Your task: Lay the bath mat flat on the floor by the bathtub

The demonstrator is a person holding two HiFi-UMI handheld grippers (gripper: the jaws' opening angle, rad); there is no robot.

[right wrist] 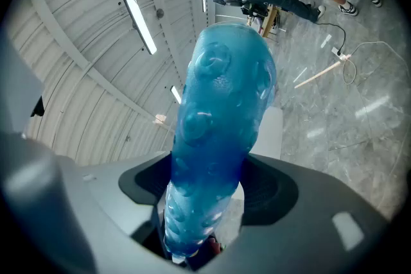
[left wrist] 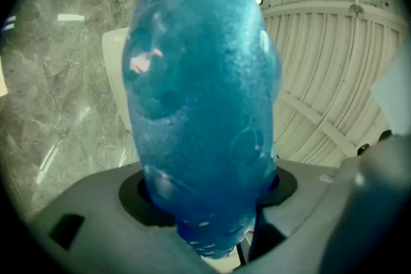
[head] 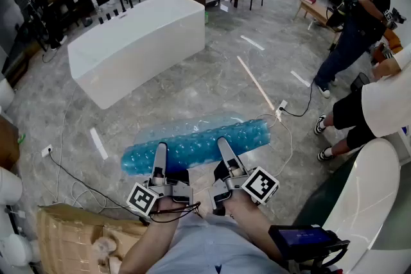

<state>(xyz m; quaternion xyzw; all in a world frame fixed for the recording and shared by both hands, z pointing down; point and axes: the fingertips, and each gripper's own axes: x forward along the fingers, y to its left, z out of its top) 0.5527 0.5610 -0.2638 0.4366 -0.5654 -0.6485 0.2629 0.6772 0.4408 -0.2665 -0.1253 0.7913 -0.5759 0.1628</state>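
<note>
Grey stone floor point(head: 212, 83) lies below the rolled bath mat point(head: 192, 141), clamped by left tongs point(head: 159, 149) and right tongs point(head: 222, 143), long axis crosswise; bathtub point(head: 138, 42) stands beyond, leftward.

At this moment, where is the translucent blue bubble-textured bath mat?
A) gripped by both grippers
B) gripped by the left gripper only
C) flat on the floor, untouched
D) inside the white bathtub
A: the bath mat runs between the jaws of both the left gripper and the right gripper.
</note>
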